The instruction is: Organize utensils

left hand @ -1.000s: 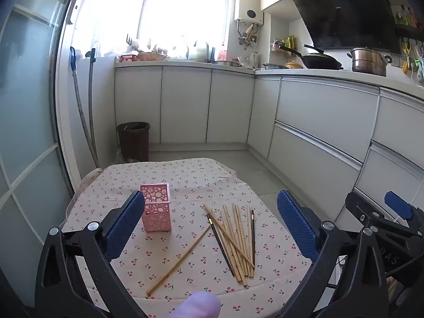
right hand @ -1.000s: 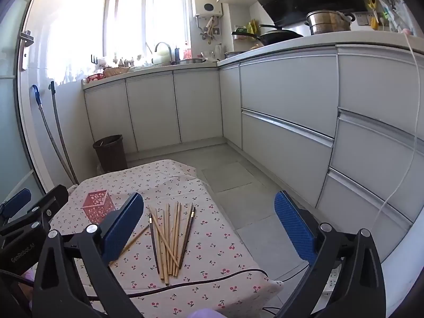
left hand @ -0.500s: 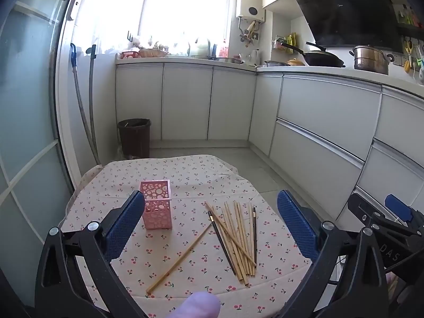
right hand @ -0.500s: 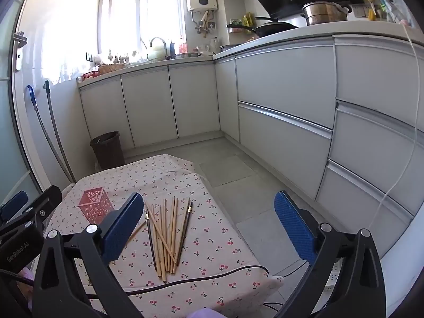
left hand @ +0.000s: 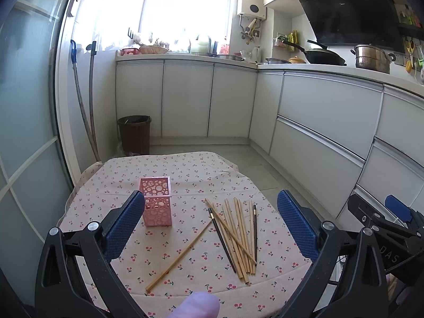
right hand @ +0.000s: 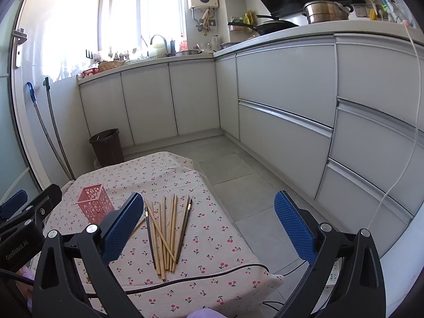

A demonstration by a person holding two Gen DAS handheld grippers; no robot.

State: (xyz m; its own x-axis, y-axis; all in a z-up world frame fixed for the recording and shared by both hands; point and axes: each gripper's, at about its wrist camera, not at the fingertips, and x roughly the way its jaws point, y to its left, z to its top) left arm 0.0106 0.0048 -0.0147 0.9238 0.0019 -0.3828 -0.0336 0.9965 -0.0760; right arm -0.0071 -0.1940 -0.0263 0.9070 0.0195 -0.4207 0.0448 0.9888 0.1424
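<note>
A pink perforated holder [left hand: 156, 201] stands upright and empty on a table with a cherry-print cloth [left hand: 185, 175]. To its right lies a loose pile of wooden and dark chopsticks [left hand: 238, 233]; one wooden chopstick [left hand: 180, 254] lies apart, slanting toward the front. My left gripper [left hand: 212, 228] is open and empty, held above the table's near edge. In the right wrist view the holder [right hand: 95, 206] sits left of the chopsticks [right hand: 167, 233]. My right gripper [right hand: 206, 230] is open and empty, over the table's right side.
A dark bin [left hand: 134, 132] stands on the floor behind the table. Grey cabinets [left hand: 318, 137] run along the back and right. A black cable [right hand: 201, 275] crosses the cloth's front edge. A glass door [left hand: 26, 132] is on the left.
Both grippers have risen and tilted slightly, so the table appears a little lower and farther. The holder and chopsticks have not moved. Both grippers stay open.
</note>
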